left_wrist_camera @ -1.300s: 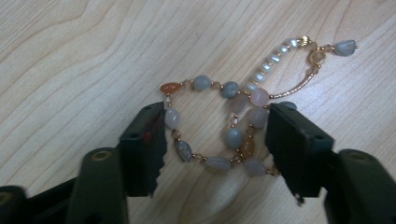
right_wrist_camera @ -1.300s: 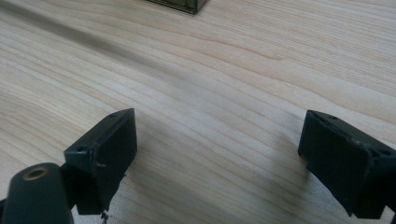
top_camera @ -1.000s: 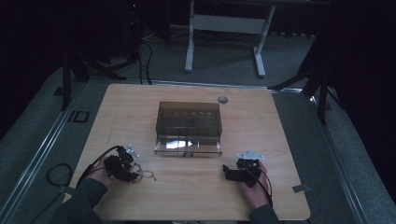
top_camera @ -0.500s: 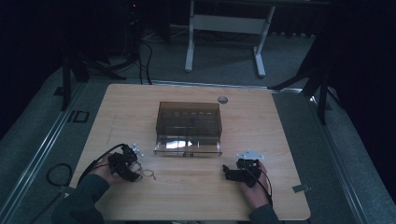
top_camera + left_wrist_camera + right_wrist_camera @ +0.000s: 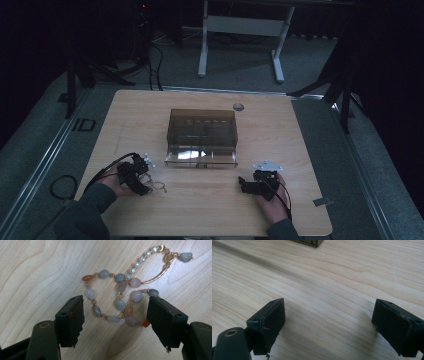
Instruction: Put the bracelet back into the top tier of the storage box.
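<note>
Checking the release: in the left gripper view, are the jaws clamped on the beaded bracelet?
No, the left gripper stands open, and the beaded bracelet lies loose on the wooden table between its jaws.

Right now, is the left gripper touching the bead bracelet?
Apart. In the left gripper view the left gripper, whose jaws have just been opening, straddles the bead bracelet on the table, with bare wood beside each pad.

The left tongs [image 5: 115, 320] had just been opening, jaws standing wide apart over a beaded bracelet [image 5: 125, 295] lying loose between them on the pale wooden surface [image 5: 37, 270].
</note>
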Tool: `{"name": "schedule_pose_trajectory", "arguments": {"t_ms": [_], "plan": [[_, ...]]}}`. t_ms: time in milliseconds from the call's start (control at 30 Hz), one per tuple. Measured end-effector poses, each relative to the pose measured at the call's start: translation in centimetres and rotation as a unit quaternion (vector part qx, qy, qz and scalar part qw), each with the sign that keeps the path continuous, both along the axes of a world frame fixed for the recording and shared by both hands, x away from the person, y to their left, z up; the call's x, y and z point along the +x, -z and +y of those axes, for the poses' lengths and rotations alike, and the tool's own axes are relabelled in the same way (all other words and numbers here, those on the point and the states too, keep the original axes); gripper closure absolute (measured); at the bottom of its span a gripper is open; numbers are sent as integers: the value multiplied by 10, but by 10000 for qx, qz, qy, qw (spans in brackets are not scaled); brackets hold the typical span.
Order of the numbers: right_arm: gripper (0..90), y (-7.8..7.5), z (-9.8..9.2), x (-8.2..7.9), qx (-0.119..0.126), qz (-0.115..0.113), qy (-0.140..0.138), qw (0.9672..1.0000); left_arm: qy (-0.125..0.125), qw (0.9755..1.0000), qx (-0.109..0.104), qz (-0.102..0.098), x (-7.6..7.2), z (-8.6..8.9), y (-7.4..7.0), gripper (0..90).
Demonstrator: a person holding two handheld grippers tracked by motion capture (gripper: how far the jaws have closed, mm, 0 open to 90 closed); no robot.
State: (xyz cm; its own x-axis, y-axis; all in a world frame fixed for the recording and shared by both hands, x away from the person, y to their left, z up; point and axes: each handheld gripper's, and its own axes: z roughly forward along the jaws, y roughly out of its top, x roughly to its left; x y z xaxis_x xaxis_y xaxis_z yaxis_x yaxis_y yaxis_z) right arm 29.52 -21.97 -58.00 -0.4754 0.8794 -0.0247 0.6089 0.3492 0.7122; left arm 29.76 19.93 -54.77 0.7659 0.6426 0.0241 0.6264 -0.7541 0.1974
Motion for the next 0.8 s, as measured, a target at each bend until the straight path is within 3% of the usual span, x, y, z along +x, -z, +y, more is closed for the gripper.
{"name": "schedule_pose_trajectory", "arguments": {"t_ms": [200, 533, 800], "plan": [[112, 0, 0, 0, 1, 3, 1, 10000, 96, 9999, 109, 68, 5, -1, 3, 292], [112, 0, 0, 0, 2, 2, 2, 10000, 184, 9996, -19, 232, 13, -2, 3, 309], [112, 0, 0, 0, 2, 2, 2, 10000, 118, 9997, -75, 191, 18, 3, 0, 511]]}}
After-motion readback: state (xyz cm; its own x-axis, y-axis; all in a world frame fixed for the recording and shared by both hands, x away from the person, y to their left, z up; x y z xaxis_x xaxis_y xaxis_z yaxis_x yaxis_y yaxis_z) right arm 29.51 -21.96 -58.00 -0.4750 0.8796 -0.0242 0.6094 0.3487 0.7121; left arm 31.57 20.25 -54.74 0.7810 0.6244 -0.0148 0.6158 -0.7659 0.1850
